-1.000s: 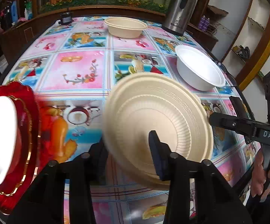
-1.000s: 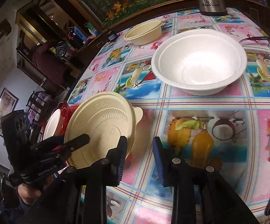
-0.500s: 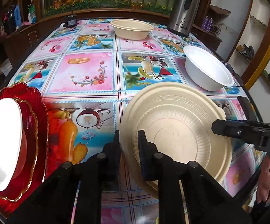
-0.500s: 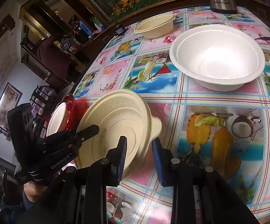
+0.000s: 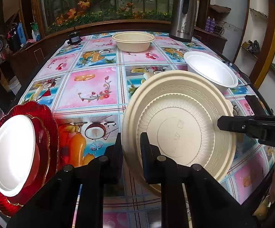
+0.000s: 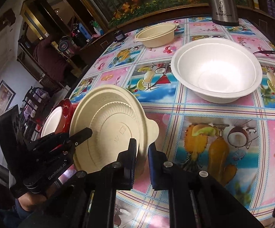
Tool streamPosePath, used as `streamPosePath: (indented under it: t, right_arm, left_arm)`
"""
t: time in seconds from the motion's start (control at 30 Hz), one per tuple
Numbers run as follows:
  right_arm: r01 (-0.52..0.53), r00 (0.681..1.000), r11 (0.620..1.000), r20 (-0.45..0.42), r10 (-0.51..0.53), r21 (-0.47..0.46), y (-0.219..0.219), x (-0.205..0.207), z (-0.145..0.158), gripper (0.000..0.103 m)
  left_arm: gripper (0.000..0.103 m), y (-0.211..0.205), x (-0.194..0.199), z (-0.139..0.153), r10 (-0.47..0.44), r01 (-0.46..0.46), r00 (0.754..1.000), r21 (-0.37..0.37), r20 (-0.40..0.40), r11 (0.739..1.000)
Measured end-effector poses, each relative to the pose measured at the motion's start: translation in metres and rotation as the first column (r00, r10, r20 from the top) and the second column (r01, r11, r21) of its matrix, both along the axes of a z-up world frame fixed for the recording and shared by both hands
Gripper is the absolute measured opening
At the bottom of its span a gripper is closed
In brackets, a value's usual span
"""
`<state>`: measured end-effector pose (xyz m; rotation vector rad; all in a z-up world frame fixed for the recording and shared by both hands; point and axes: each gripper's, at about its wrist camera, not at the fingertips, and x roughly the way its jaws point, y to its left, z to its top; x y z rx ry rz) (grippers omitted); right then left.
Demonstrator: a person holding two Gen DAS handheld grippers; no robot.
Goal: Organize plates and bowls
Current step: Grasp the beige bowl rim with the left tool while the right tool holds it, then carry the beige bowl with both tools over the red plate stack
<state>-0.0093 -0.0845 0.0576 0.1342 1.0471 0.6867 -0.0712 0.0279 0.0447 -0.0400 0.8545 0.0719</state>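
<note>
left tongs [image 5: 131, 148] clamped on round cream ribbed plastic plate [image 5: 179, 125] near-left rim | right tongs [image 6: 142, 153] just closed, clamping its right rim | plate tilted above desk [image 5: 91, 87]

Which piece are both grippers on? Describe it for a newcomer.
On the fruit-print tablecloth, look at the near edge, right of the red scalloped plates. The cream ribbed plastic plate is tilted up, pinched by the left gripper and right gripper; unlike the bowls, it is shallow.
</note>
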Motion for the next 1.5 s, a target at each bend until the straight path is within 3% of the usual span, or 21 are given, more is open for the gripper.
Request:
streamPosePath:
  t: [0.73, 1.5]
  right_arm:
    - [-0.009, 0.999, 1.000, 0.033, 0.009, -0.008, 0.009, -0.003, 0.006, 0.012]
    - [-0.038, 0.998, 0.999, 0.050, 0.038, -0.001, 0.024, -0.009, 0.022, 0.012]
  left_arm:
    - [0.014, -0.001, -0.010, 0.010, 0.020, -0.023, 0.998, 0.061, 0.064, 0.998]
    - [0.014, 0.017, -0.022, 0.027, 0.062, -0.069, 0.990, 0.051, 0.125, 0.996]
